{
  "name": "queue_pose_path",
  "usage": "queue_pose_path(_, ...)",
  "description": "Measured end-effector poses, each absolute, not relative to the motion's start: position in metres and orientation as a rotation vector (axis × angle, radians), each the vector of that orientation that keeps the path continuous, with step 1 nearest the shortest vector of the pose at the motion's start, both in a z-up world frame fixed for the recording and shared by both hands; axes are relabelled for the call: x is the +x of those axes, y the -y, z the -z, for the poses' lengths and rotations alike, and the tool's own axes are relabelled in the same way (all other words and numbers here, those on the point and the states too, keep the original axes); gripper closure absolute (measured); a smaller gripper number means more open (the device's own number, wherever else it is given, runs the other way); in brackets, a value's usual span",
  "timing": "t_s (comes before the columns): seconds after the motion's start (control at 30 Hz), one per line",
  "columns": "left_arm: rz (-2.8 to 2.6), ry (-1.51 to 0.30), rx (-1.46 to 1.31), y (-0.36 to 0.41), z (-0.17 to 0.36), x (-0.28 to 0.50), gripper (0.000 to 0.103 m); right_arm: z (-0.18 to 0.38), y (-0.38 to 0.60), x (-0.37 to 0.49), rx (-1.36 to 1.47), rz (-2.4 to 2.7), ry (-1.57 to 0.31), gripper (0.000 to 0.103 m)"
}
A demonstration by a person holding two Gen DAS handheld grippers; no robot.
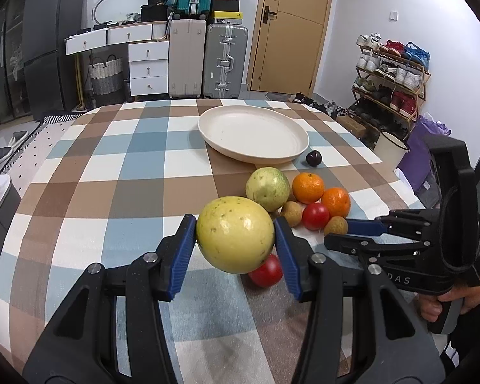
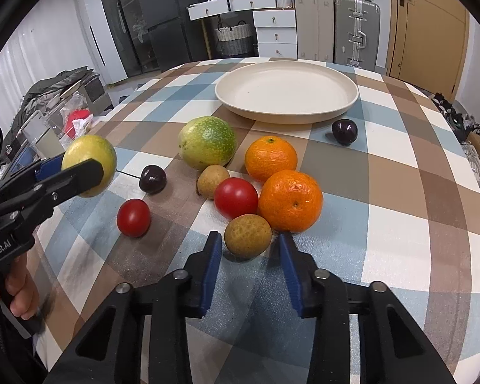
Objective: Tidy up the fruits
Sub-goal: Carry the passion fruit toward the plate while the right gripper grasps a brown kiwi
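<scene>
My left gripper (image 1: 235, 240) is shut on a large yellow-green round fruit (image 1: 235, 235) and holds it clear of the checked tablecloth; the right wrist view shows that fruit (image 2: 89, 166) in the left gripper (image 2: 76, 168) at the far left. My right gripper (image 2: 250, 246) is shut on a small brown longan (image 2: 248, 236) that rests on the cloth, a blue pad on each side. The left wrist view shows the same longan (image 1: 335, 225) at the right gripper (image 1: 337, 233). Beyond the fruits lies an empty cream plate (image 2: 286, 116), its rim also seen from the left wrist (image 1: 252, 157).
Loose on the cloth lie a second green fruit (image 2: 207, 143), two oranges (image 2: 271, 159) (image 2: 290, 200), two red tomatoes (image 2: 236, 197) (image 2: 133, 217), another longan (image 2: 213, 180), and two dark cherries (image 2: 152, 179) (image 2: 344, 131). A person's hand (image 1: 444, 304) grips the right handle.
</scene>
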State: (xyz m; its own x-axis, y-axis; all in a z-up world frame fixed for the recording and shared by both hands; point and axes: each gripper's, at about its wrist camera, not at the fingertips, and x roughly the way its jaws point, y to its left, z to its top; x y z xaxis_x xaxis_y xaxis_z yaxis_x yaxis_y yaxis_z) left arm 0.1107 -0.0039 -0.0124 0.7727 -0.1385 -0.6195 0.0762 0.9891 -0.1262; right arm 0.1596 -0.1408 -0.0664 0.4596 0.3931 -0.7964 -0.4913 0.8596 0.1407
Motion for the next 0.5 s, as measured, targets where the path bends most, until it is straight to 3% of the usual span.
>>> queue_pose_path(0.5, 0.108, -0.635, -0.092, 0.006, -0.004, 0.133, 0.056, 0.015, 0.161, 0.143, -0.119, -0.614, -0.815, 0.073)
